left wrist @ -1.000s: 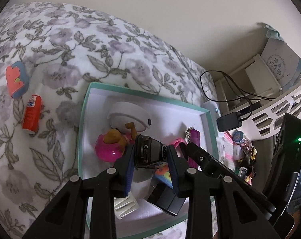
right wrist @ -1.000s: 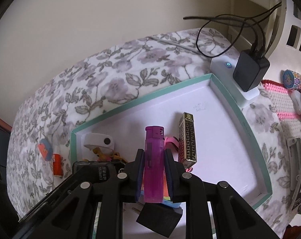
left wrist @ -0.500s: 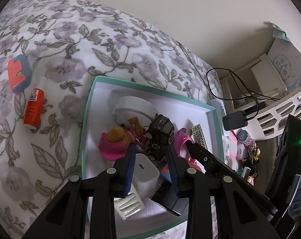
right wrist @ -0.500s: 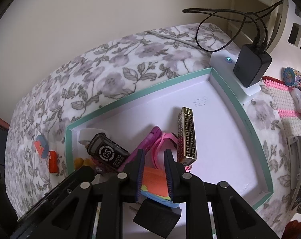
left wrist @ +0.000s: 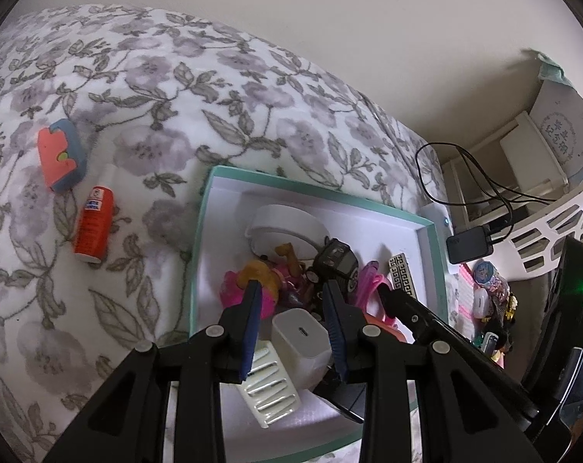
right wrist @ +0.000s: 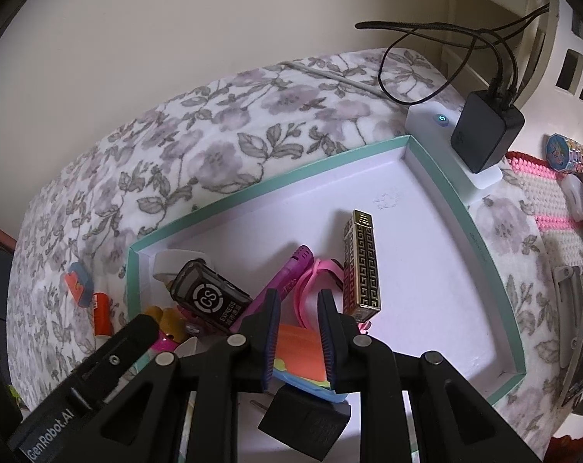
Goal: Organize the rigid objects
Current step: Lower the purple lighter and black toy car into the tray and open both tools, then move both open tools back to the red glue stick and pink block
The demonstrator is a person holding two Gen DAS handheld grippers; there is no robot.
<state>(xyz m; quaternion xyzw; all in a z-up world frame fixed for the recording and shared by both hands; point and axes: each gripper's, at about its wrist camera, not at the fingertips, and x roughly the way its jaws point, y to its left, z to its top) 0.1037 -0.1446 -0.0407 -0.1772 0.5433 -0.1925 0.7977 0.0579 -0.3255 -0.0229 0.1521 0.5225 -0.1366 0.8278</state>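
Noting the black gadget (left wrist: 335,260) first: a second ago it sat clamped in the left claw (left wrist: 291,289); where is it now? — Inspector

Inside the teal-rimmed box (left wrist: 202,208), propped on the heap near the middle; the left claw is drawn in to its narrowest and grips nothing; a white charger (left wrist: 301,337) shows through the gap, lying in the box underneath. — Assistant

And the purple lighter (right wrist: 291,274)? — Inspector

Same finding; a second ago it stood upright in the right claw (right wrist: 297,297); now it lies slanted on the box floor, between the gadget and a gold patterned case (right wrist: 362,266); the right claw's pads stand slightly apart over the pile, with nothing pressed between them. — Assistant

Assessment? — Inspector

Both items count as delivered; both claws are free for another pick; in my judgement the job is not finished, since an orange bottle (left wrist: 92,227) and a puzzle piece (left wrist: 59,158) lie outside, just beside each other on the flowered bedspread (left wrist: 137,77), well to the left of the box; the left claw looks better placed for them. — Assistant
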